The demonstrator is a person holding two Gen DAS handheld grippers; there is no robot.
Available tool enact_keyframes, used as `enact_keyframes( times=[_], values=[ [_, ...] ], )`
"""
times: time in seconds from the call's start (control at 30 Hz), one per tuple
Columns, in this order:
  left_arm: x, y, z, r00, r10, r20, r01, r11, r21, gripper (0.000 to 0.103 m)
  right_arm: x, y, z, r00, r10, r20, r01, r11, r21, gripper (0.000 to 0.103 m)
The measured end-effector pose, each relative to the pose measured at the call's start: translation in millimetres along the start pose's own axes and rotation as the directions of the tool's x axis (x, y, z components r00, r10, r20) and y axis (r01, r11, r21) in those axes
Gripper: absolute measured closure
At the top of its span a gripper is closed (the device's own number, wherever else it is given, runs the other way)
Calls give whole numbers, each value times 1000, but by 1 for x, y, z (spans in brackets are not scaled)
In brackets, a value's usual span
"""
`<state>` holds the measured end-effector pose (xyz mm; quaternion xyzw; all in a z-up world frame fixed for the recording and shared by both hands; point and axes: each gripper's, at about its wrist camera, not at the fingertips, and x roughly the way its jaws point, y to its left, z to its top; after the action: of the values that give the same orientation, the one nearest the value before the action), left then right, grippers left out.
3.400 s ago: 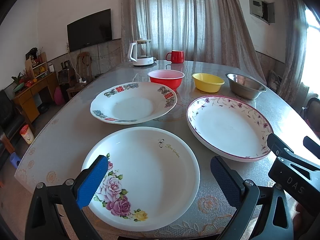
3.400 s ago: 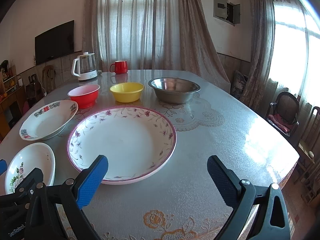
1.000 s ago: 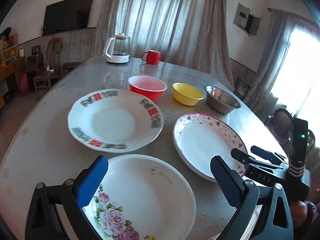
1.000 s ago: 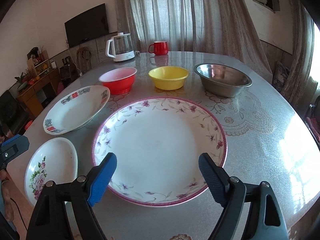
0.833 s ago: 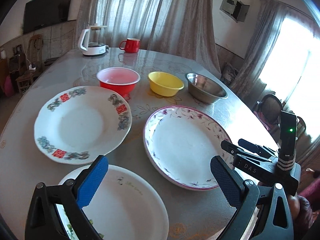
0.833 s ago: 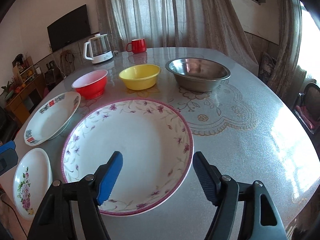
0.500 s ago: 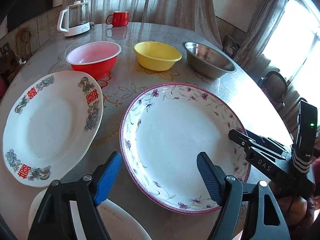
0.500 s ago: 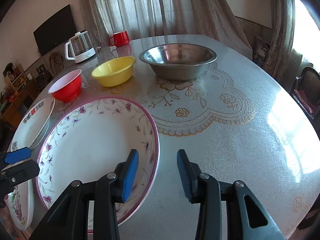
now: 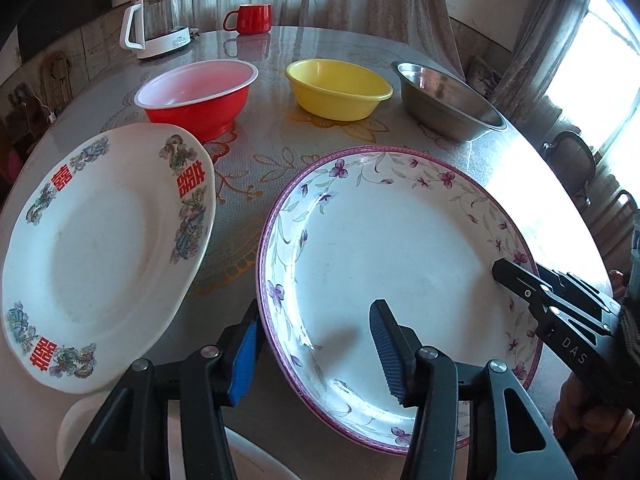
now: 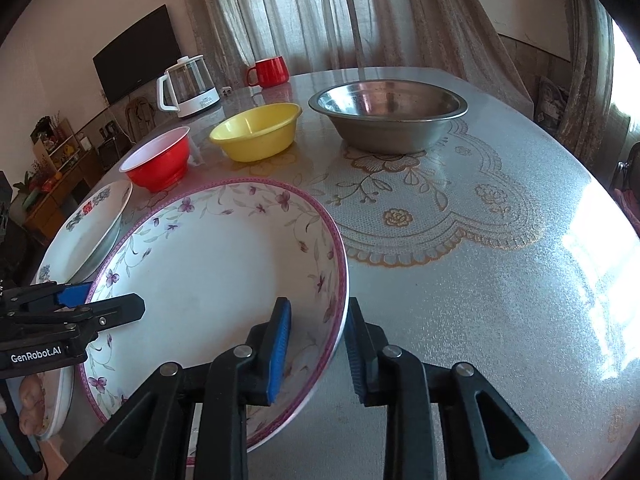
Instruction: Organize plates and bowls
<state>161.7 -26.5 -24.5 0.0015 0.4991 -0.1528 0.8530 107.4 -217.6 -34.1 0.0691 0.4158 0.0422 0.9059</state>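
Observation:
A large white plate with a purple flower rim lies on the table; it also shows in the right wrist view. My left gripper straddles its left rim, one finger outside and one inside, jaws partly open. My right gripper straddles its right rim, jaws nearly closed around the edge without clearly pinching it. A white plate with red characters lies to the left. A rose plate peeks out at the near edge. Red, yellow and steel bowls stand behind.
A glass kettle and a red mug stand at the far side of the table. Curtains hang behind it. A TV and a shelf are at the left. A chair stands at the right.
Both grippers have moved in onto the purple-rimmed plate from its two sides. Their jaws have narrowed a lot, the right one more than the left. The plates and bowls have not moved.

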Motion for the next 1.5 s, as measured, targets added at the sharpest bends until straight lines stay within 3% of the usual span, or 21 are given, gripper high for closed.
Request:
enact_keyframes(
  times=[0.17, 0.47, 0.67, 0.7, 0.9, 1.0, 1.13, 1.27, 1.33, 1.5],
  values=[
    [-1, 10, 0, 1000, -15, -2, 15, 1000, 5, 69, -1, 0, 0, 1000, 3, -10, -3, 1000, -14, 76],
    [0, 8, 3, 1000, 12, -8, -13, 1000, -10, 72, -2, -8, 4, 1000, 23, -14, -23, 1000, -6, 88],
    [-6, 17, -7, 996, -87, -16, 87, 996, -15, 74, 1, -13, 9, 1000, 23, -21, -24, 1000, -8, 90],
    [-7, 16, -9, 997, -74, -8, 74, 997, 1, 78, 1, -14, 9, 999, 31, -22, -31, 1000, -1, 89],
    [-4, 10, -2, 999, -28, -20, 29, 1000, 13, 78, 2, -12, 4, 997, 64, -34, -65, 997, -35, 80],
    [-5, 8, 7, 1000, -17, 12, 17, 1000, 1, 79, 1, -14, 4, 998, 58, -26, -58, 998, -26, 82],
    [-4, 7, 15, 998, -53, 16, 53, 999, -8, 79, -1, -24, 6, 997, 77, -8, -77, 997, 8, 84],
    [10, 4, 22, 1000, 9, -4, -9, 1000, -21, 79, 3, -27, 15, 998, 56, 2, -56, 998, 25, 85],
    [10, 9, 21, 1000, 8, -3, -8, 999, -34, 79, 9, -19, 16, 999, 37, -36, -38, 999, -16, 85],
    [7, 6, 18, 1000, 22, -11, -22, 1000, -2, 78, 4, -19, 11, 997, 65, -33, -66, 998, -24, 84]
  ],
)
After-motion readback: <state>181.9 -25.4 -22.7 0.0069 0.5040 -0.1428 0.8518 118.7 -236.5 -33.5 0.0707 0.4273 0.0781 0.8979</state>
